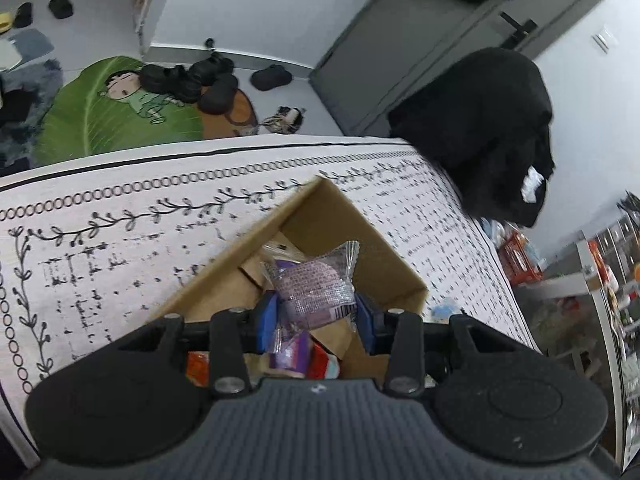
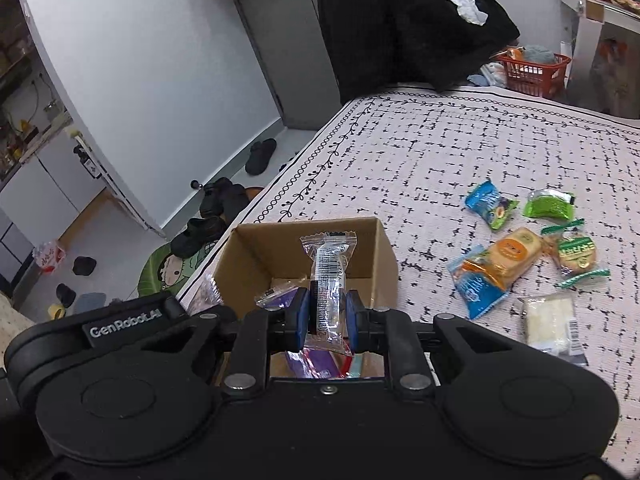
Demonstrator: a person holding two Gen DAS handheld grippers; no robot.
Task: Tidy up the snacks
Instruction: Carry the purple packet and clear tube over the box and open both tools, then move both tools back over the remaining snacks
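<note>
An open cardboard box (image 1: 396, 268) stands on the patterned table cover, seen too in the right wrist view as the box (image 2: 256, 256). My left gripper (image 1: 316, 314) hangs over it, shut on a purple-wrapped snack (image 1: 312, 288). My right gripper (image 2: 326, 316) is also above the box, shut on a slim clear-wrapped snack (image 2: 326, 276) held upright. Purple and red packets (image 1: 298, 354) lie in the box below. The left gripper's black body (image 2: 120, 320) shows at the left of the right wrist view.
Loose snacks lie on the cover right of the box: blue packets (image 2: 490, 204), a green one (image 2: 550, 204), an orange cake pack (image 2: 508, 256), a white one (image 2: 550, 322). A black garment (image 2: 412, 20) drapes at the far corner, beside a red basket (image 2: 532, 72). Shoes (image 1: 200, 80) sit on the floor.
</note>
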